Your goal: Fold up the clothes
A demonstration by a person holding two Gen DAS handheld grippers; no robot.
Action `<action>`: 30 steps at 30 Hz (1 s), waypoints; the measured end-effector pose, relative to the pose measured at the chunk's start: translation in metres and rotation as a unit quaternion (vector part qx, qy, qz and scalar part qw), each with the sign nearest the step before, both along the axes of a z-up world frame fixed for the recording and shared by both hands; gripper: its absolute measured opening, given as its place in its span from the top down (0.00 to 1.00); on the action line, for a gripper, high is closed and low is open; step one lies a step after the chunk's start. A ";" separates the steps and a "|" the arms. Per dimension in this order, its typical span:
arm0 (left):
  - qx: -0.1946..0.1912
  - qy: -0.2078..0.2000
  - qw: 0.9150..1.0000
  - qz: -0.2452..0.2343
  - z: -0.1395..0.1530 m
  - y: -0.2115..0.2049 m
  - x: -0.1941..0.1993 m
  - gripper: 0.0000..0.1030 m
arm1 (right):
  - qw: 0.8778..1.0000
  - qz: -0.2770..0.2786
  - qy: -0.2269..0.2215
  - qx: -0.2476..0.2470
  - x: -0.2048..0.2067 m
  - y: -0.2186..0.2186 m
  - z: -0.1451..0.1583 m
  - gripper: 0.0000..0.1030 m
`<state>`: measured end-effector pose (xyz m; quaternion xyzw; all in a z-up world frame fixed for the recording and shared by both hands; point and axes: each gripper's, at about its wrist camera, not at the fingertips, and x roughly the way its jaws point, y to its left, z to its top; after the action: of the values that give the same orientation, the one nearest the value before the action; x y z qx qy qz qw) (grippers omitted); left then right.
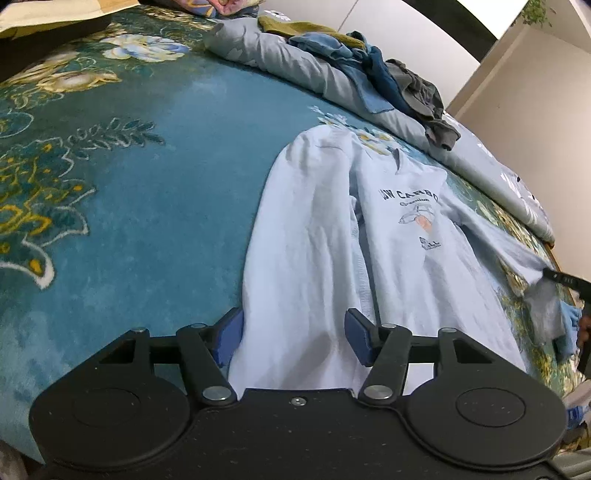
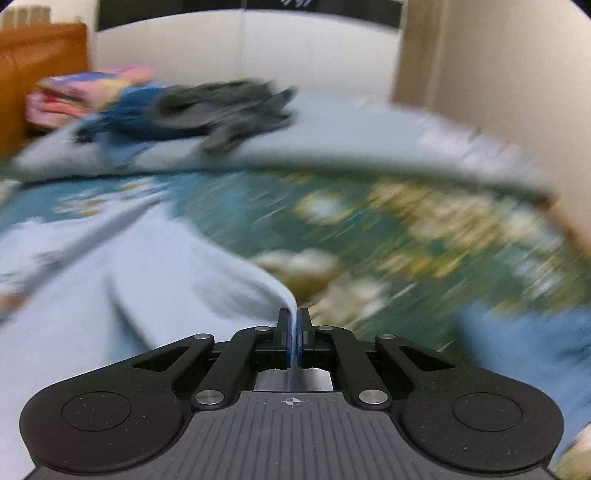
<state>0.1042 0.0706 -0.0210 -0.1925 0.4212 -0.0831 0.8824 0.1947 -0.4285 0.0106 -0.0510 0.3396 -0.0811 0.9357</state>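
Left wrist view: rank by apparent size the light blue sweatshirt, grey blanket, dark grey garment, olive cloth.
1. light blue sweatshirt, though nearness to the camera inflates it
2. grey blanket
3. dark grey garment
4. olive cloth, only partly visible

Bed under a teal floral cover; spread flat on it a pale blue sweatshirt, beyond that a grey quilt bearing crumpled clothes.

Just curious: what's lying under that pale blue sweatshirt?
The pale blue sweatshirt lies on a teal floral blanket, visible all around it. Anything directly beneath the cloth is covered.
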 end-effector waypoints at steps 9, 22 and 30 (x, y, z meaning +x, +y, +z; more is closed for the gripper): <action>-0.010 0.003 1.000 0.011 -0.003 0.011 -0.002 0.45 | 0.997 -0.075 0.019 -0.003 0.023 -0.037 -0.007 0.92; 0.024 -0.021 0.998 0.059 -0.008 0.041 -0.012 1.00 | 0.997 -0.001 -0.064 0.054 -0.041 0.003 0.034 0.68; 0.161 -0.099 0.974 0.126 0.038 0.083 0.058 1.00 | 0.995 -0.014 -0.051 0.083 -0.047 0.017 0.024 0.68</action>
<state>0.1622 0.1540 0.0171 -0.0905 0.3121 0.0791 0.9424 0.1476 -0.4116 0.0346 0.0361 0.2976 -0.0683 0.9516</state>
